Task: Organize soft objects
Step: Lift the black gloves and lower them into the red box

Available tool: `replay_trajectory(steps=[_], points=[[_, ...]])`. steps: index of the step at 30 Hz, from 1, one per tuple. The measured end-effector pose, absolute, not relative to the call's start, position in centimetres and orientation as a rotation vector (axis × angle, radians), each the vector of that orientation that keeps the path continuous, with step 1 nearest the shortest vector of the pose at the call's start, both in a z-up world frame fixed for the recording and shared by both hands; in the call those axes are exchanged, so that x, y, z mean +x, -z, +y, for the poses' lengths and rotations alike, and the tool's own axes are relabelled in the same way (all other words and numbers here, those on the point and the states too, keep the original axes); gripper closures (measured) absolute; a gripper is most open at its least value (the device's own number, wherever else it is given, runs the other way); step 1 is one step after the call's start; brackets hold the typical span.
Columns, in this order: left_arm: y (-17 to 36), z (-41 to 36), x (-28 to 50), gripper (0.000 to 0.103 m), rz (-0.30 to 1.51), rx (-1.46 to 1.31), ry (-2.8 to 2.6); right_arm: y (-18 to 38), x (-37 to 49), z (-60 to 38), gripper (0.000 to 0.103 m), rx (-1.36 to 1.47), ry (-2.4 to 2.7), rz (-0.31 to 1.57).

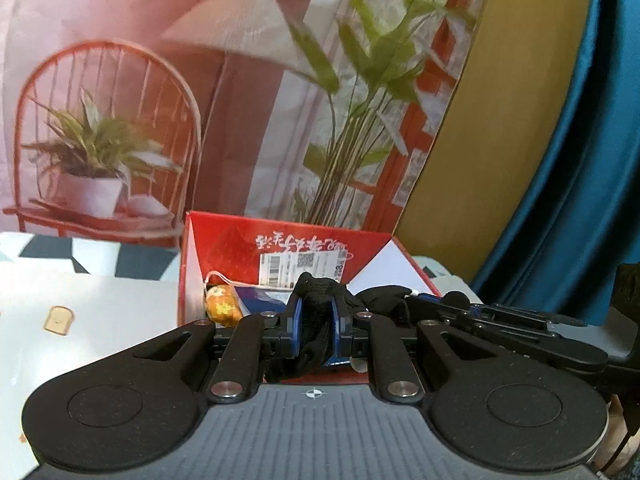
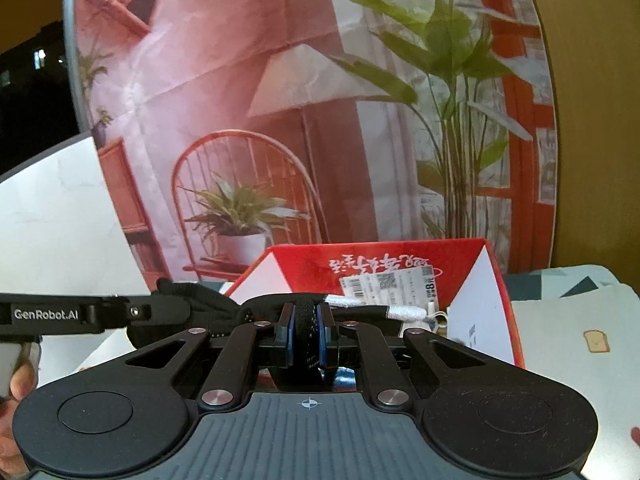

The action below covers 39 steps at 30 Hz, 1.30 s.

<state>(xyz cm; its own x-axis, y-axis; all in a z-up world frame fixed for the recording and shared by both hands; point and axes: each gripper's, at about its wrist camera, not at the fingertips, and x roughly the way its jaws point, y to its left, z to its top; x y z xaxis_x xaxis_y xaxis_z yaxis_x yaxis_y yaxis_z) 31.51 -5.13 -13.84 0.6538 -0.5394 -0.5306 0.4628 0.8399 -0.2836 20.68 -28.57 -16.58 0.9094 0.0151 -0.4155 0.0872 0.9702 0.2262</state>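
Note:
A black knitted glove with white-tipped fingers point(image 2: 404, 312) is stretched between both grippers, just in front of an open red cardboard box point(image 1: 304, 248). My left gripper point(image 1: 316, 308) is shut on one bunched end of the glove point(image 1: 316, 320). My right gripper point(image 2: 307, 320) is shut on the glove's middle point(image 2: 306, 324). The box also shows in the right wrist view point(image 2: 380, 260). Inside the box lies a small orange floral pouch point(image 1: 222, 306) and something blue and white. The right gripper's body shows at the right of the left wrist view point(image 1: 500, 316).
A printed backdrop of a chair, lamp and plants point(image 1: 240, 100) hangs right behind the box. The table has a light cloth with grey shapes and a toast picture point(image 1: 59, 320). A blue curtain point(image 1: 580, 200) hangs at the right. A yellow wall point(image 1: 500, 120) stands beside it.

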Motion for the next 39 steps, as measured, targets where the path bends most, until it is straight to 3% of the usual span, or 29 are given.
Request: replay_trajectory(steps=[11, 20, 39], points=[[19.0, -7.4, 38.1, 0.087, 0.914, -0.104, 0.534, 20.6, 26.2, -31.9, 0.093, 0.334, 0.099, 0.658], [21.5, -10.0, 41.2, 0.087, 1.036, 0.042, 0.523, 23.9, 29.9, -33.0, 0.093, 0.377, 0.135, 0.811], [23.2, -10.4, 41.9, 0.083, 1.076, 0.082, 0.504, 26.1, 32.5, -33.2, 0.093, 0.400, 0.162, 0.937]])
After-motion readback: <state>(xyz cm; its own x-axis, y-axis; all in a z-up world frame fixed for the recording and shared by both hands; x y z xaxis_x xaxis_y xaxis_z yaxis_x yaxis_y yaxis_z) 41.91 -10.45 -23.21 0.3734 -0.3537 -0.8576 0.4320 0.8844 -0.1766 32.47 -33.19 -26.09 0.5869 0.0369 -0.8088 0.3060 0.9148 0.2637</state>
